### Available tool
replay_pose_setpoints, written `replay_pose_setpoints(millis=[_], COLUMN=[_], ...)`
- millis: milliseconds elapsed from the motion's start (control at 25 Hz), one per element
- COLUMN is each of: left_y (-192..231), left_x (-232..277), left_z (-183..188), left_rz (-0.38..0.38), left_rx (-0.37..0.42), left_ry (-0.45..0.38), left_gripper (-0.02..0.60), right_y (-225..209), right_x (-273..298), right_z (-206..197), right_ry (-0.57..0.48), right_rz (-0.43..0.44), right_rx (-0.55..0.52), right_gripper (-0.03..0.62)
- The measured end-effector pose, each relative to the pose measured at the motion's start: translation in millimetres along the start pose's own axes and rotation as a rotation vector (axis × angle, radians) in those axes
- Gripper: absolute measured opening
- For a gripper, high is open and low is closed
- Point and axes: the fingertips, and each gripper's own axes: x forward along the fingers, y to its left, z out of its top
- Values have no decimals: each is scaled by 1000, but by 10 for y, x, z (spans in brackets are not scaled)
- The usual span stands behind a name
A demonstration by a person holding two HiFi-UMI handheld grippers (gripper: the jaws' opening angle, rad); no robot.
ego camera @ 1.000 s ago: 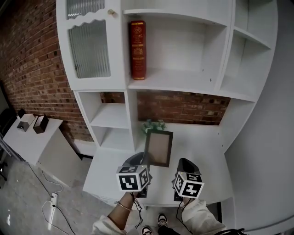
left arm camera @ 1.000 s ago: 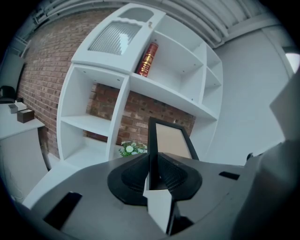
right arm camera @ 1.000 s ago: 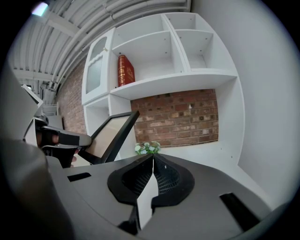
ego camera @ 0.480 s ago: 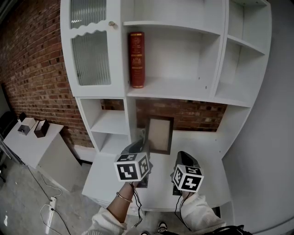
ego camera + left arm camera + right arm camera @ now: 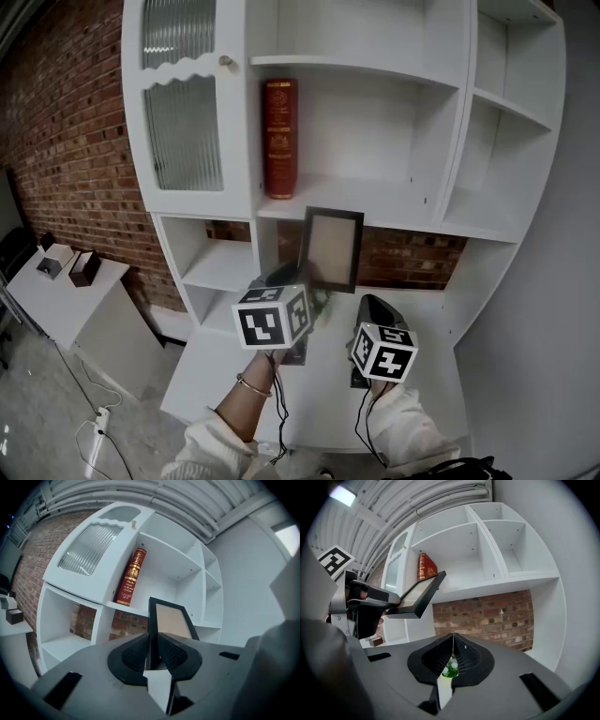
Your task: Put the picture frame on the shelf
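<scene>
A black picture frame with a tan panel hangs upright in the air in front of the white shelf, about level with the board that bears the red book. My left gripper is shut on the frame's lower left edge; in the left gripper view its jaws pinch the frame edge-on. My right gripper hovers lower right of the frame, apart from it. Its jaws meet at the tips with nothing held. From there the frame shows upper left.
A ribbed glass cabinet door is left of the book. A small green plant stands on the white desk below the shelf. A brick wall and a low side table with small boxes lie to the left.
Both grippers have risen. The frame went up with the left gripper from just above the desk to the height of the book's shelf.
</scene>
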Motion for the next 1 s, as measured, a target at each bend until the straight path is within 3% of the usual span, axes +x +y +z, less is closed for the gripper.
replay_pose_setpoints(millis=[440, 560, 1000], left_y=[6, -8, 22], left_x=[515, 698, 1145], left_z=[651, 710, 777], left_rz=[34, 30, 71], left_rx=[8, -28, -42], left_ry=[2, 27, 127], left_gripper=[66, 66, 67], right_y=[16, -3, -74], right_x=[429, 515, 765], right_z=[384, 454, 621], right_ry=[0, -2, 14], right_rz=[54, 66, 84], right_rx=[-3, -4, 0], right_gripper=[25, 25, 25])
